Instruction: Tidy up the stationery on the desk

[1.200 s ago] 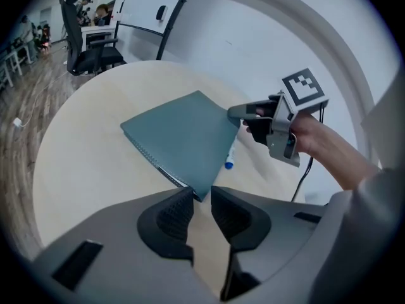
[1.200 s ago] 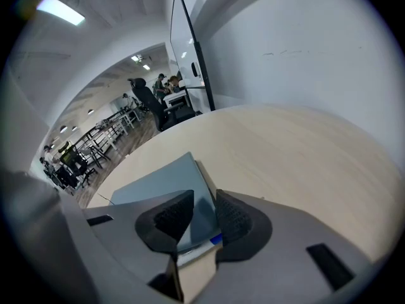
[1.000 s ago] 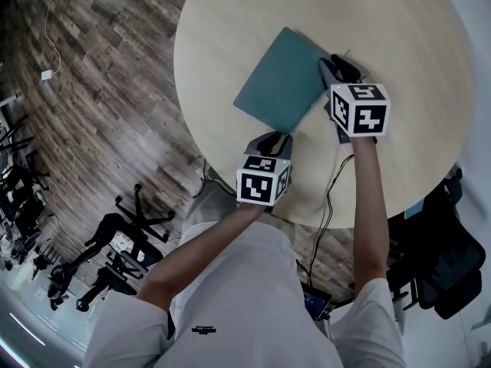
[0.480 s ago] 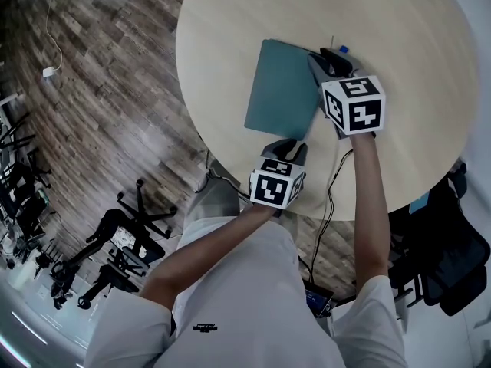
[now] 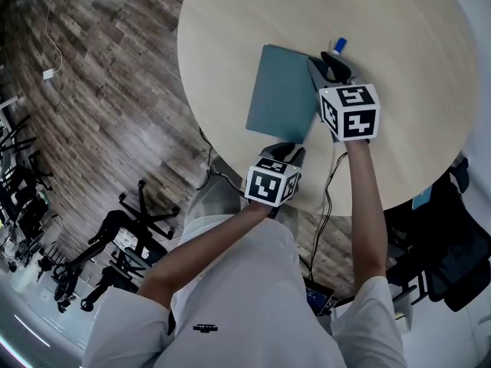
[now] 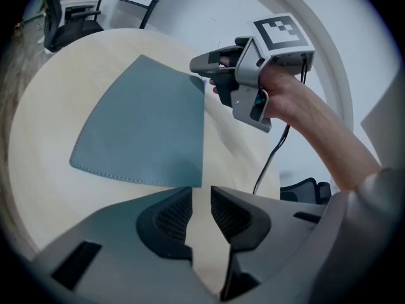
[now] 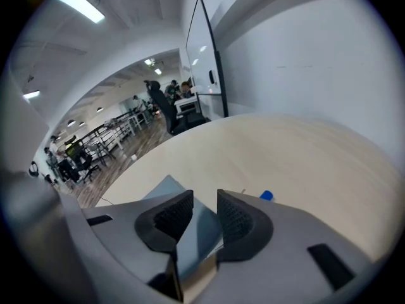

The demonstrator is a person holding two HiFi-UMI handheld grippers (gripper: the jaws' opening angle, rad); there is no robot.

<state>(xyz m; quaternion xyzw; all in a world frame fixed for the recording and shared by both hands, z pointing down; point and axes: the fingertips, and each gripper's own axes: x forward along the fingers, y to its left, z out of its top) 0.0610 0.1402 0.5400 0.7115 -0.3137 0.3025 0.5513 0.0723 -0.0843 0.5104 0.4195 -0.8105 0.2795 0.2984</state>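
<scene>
A teal notebook (image 5: 282, 102) (image 6: 149, 128) (image 7: 166, 187) lies flat on the round pale table (image 5: 399, 37). My left gripper (image 5: 290, 150) (image 6: 201, 190) sits at the notebook's near right corner. Its jaws stand a narrow gap apart with only table showing between them. My right gripper (image 5: 328, 58) (image 7: 205, 198) (image 6: 197, 65) is at the far right corner. Its jaws are apart and have just opened a little wider. The notebook's edge shows in the gap, and I see no pad pressing on it. A blue-capped pen (image 5: 340, 45) (image 7: 266, 196) lies just beyond the right gripper.
A black cable (image 5: 331, 182) (image 6: 269, 163) hangs over the table's near edge beside my right arm. Office chairs (image 5: 130, 228) stand on the wooden floor to the left. A dark chair (image 5: 445, 259) is at the right. A whiteboard (image 7: 205, 49) stands past the table.
The notebook has turned from lying diagonally to nearly square with me. Both grippers stayed at its corners and moved with it. The blue-capped pen has come into view beyond the right gripper.
</scene>
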